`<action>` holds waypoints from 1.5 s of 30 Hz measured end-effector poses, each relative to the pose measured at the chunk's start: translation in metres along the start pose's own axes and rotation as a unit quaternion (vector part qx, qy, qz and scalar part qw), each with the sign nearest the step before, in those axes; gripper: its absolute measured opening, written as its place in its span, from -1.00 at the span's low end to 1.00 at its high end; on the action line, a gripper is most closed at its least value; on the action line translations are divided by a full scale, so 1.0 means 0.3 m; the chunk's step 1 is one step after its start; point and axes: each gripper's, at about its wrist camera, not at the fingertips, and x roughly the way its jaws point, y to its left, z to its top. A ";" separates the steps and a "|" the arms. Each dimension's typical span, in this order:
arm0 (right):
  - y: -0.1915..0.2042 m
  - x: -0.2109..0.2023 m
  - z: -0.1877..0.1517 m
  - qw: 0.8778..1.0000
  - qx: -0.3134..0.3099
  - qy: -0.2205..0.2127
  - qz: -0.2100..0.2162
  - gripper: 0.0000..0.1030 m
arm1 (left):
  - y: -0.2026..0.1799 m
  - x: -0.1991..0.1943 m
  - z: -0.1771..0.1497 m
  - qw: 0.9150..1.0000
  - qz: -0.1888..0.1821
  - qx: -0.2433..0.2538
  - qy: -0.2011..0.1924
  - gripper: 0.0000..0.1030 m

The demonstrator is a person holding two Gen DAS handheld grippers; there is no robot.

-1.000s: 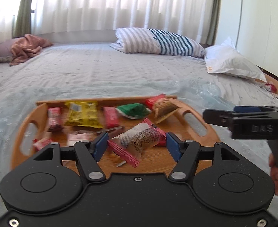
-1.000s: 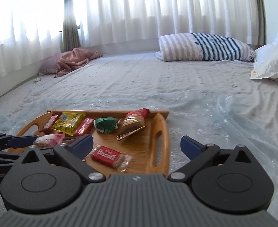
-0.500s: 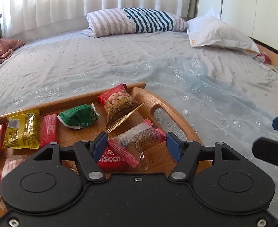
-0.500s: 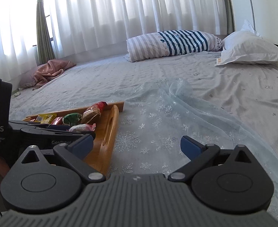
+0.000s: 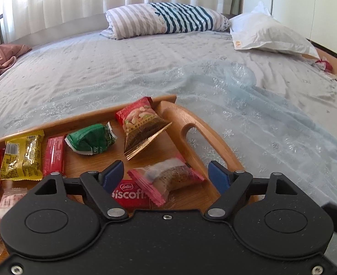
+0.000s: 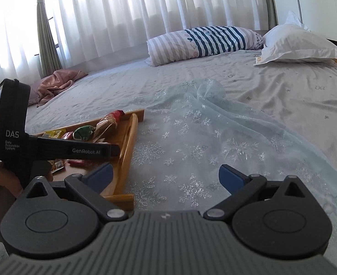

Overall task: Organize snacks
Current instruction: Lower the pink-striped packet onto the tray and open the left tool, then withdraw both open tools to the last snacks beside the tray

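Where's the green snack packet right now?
In the left wrist view, the green packet lies on the wooden tray, between a red bar and the peanut bag.

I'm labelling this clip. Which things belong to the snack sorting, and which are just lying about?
Job:
wooden tray
pink-wrapped cake
Biscoff pack
green packet
yellow packet
nut packet

Lying about:
striped pillow
white pillow
pink cloth

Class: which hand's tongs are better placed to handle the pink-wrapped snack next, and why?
Left. The left tongs already bracket the pink-wrapped snack over the wooden tray, open. The right tongs hang open over the bedspread, beside the tray.
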 end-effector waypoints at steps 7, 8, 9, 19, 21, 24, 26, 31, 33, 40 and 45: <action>0.064 -0.022 -0.027 1.000 -0.018 0.015 0.011 1.00 | 0.034 -0.177 0.010 0.999 0.010 0.010 -0.051 0.84; 0.082 -0.023 -0.033 0.999 -0.022 0.019 0.014 1.00 | 0.043 -0.212 0.004 0.998 0.012 0.012 -0.059 0.86; 0.101 -0.021 -0.040 0.999 -0.027 0.023 0.019 1.00 | 0.054 -0.246 -0.005 0.998 0.016 0.012 -0.065 0.92; 0.280 0.011 -0.124 0.994 -0.068 0.060 0.056 1.00 | 0.185 -0.504 -0.174 0.995 0.063 0.005 -0.082 0.99; 0.301 0.019 -0.138 0.994 -0.073 0.065 0.051 1.00 | 0.213 -0.531 -0.216 0.995 0.067 -0.008 -0.075 0.99; 0.324 0.027 -0.161 0.993 -0.075 0.073 0.051 1.00 | 0.251 -0.560 -0.276 0.994 0.072 -0.032 -0.070 0.99; 0.335 0.031 -0.173 0.992 -0.076 0.079 0.055 1.00 | 0.274 -0.583 -0.315 0.991 0.093 -0.057 -0.072 0.99; 0.363 0.040 -0.192 0.991 -0.095 0.084 0.044 1.00 | 0.321 -0.635 -0.389 0.990 0.085 -0.088 -0.067 0.99; 0.365 0.046 -0.194 0.991 -0.088 0.086 0.042 1.00 | 0.323 -0.645 -0.415 0.992 0.076 -0.086 -0.058 0.99; 0.401 0.068 -0.196 0.992 -0.077 0.089 0.047 1.00 | 0.294 -0.594 -0.501 0.994 0.057 -0.094 -0.012 0.95; 0.429 0.082 -0.207 0.991 -0.103 0.082 0.021 0.83 | 0.299 -0.573 -0.527 0.993 0.055 -0.101 0.000 0.94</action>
